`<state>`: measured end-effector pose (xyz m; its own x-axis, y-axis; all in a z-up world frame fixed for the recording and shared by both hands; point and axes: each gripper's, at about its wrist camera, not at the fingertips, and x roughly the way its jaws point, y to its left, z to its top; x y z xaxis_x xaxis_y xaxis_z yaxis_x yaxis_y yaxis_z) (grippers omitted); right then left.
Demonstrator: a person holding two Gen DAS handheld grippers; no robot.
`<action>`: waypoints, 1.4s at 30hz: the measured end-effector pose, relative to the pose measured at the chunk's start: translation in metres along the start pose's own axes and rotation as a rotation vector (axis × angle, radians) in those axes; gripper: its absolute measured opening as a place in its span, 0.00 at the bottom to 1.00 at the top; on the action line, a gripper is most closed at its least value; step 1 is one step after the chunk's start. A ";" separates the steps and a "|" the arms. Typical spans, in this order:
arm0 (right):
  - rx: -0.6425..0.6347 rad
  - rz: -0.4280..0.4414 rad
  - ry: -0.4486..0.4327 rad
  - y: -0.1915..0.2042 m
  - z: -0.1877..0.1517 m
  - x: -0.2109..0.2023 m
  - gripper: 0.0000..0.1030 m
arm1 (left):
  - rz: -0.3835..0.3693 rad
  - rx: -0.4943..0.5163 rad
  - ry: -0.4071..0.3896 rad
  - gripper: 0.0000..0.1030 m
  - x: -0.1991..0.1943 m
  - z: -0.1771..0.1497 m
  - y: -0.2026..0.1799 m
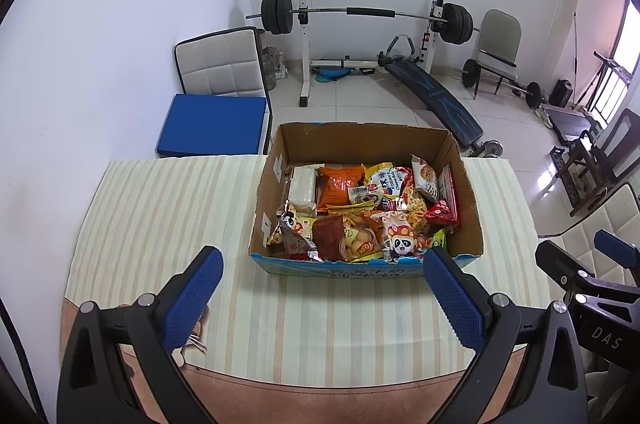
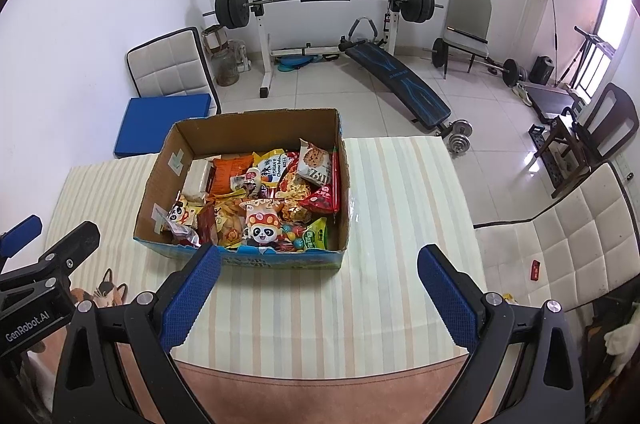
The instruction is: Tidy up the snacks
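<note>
On the tabletop (image 1: 160,224), which has a cream striped cloth over it, sits an open cardboard box (image 1: 362,140) stuffed with snacks (image 1: 360,212). The box's near edge is blue with white print I can't make out.

Readable stuff: a yellow packet (image 2: 276,168) says "KOREAN" and "Cheese", with more text too small to read. There's a white cookie pack (image 2: 314,160) with a choc-chip picture, and its lettering is upside down to me. A cartoon panda bag (image 2: 260,224) sits near the front, next to a green packet (image 2: 316,236) and some colourful round sweets. An orange bag (image 1: 340,184) is toward the back, and a red wrapper (image 1: 442,214) on the right side.

The left hand-held gripper (image 1: 320,294) hangs over the cloth just short of the box, blue pads spread wide, nothing in them. The right hand-held gripper (image 2: 320,292) is the same, wide and empty, more off the box's right corner. Its body reads "DAS" in the left view; the left one reads "GenRobot.AI" in the right view.

A barbell rack (image 1: 360,12) stands against the far wall.
</note>
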<state>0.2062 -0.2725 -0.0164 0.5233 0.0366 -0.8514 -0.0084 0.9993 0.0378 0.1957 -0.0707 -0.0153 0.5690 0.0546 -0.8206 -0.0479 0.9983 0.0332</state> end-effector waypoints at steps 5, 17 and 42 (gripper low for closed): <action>0.001 -0.001 -0.006 -0.001 -0.001 -0.003 0.98 | -0.003 0.001 -0.001 1.00 -0.001 -0.001 0.000; -0.009 -0.003 -0.025 0.002 0.004 -0.012 0.98 | -0.005 0.000 -0.001 1.00 -0.003 -0.002 0.000; 0.000 0.007 -0.043 -0.001 0.004 -0.026 0.98 | -0.008 -0.002 -0.017 1.00 -0.011 -0.001 -0.002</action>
<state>0.1961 -0.2749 0.0079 0.5591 0.0433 -0.8280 -0.0121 0.9990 0.0441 0.1887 -0.0734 -0.0072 0.5836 0.0470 -0.8107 -0.0449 0.9987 0.0256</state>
